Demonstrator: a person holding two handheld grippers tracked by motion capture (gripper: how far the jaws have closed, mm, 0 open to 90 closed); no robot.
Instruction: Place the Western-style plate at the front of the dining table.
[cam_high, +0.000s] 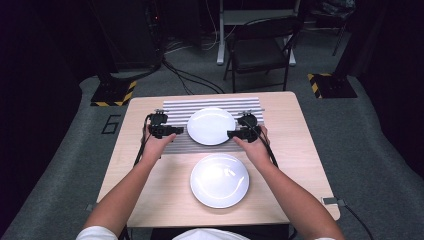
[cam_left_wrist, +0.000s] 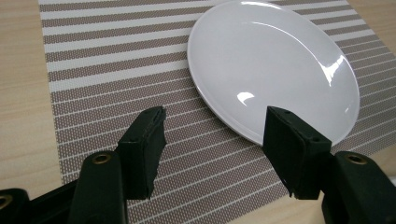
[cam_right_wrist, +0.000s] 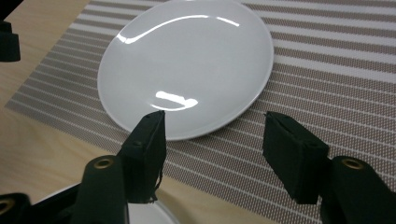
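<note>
With both my left gripper (cam_high: 176, 130) and right gripper (cam_high: 231, 133) spread wide and empty beside the far plate (cam_high: 210, 125) on the striped mat (cam_high: 175, 111), I probably risk its glossy rim slipping out if I pinch shallowly.

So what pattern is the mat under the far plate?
The mat has brown and white stripes, woven; the left gripper view shows it best, under the white plate.
</note>
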